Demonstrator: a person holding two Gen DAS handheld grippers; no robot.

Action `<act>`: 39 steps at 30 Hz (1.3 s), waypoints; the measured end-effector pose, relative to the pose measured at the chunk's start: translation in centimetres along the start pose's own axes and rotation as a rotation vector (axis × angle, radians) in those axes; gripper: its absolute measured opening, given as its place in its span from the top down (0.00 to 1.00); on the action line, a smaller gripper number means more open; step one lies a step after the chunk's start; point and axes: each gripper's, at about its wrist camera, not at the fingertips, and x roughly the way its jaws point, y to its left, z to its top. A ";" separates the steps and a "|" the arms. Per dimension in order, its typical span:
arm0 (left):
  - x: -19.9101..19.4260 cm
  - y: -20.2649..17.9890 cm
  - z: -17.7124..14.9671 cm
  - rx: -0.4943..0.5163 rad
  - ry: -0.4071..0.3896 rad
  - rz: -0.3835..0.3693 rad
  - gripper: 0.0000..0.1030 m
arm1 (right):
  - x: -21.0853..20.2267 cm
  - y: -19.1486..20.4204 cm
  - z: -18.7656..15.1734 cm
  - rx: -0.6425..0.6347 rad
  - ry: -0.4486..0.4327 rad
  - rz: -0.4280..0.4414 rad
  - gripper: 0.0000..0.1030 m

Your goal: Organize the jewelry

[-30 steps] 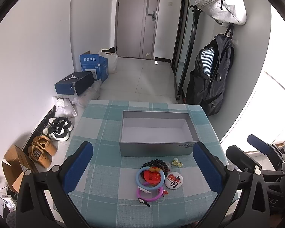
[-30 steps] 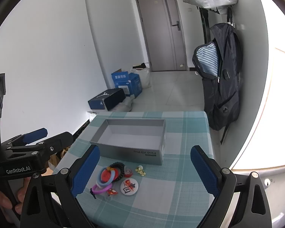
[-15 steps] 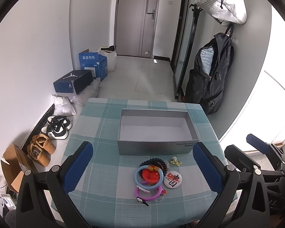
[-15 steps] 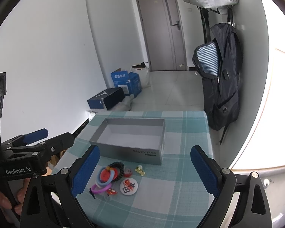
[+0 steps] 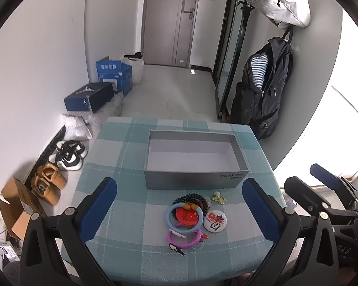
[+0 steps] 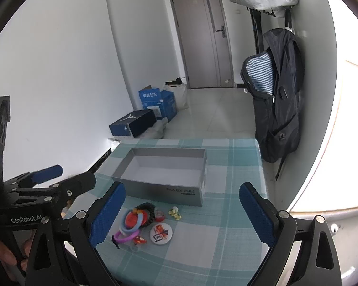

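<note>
A grey open box (image 5: 195, 181) (image 6: 164, 190) stands empty on the checked tablecloth (image 5: 121, 202). In front of it lies a small pile: a blue ring (image 5: 169, 217) (image 6: 139, 221), a purple ring (image 5: 179, 242) (image 6: 124, 237), a black coiled hair tie (image 5: 191, 198) (image 6: 146, 207), a red badge (image 5: 187, 215), a white round badge (image 5: 214, 219) (image 6: 160, 233) and a small yellow flower piece (image 5: 218, 198) (image 6: 175, 212). My left gripper (image 5: 179, 207) (image 6: 57, 176) is open above the pile. My right gripper (image 6: 181, 213) (image 5: 310, 178) is open to the right of it.
The table's near edge (image 5: 179, 278) is below the grippers. On the floor left of the table are shoes (image 5: 68, 155), cardboard boxes (image 5: 14, 209) and blue boxes (image 5: 112, 74). A black backpack (image 5: 262, 90) hangs at the right wall.
Both views have risen or pulled back slightly, so the box and pile sit a little lower and nearer. Both grippers stay open; nothing on the table has moved.
</note>
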 end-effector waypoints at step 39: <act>7.3 1.6 -5.6 0.120 0.443 -0.169 0.50 | 2.7 -1.1 0.4 0.037 0.093 -0.032 0.06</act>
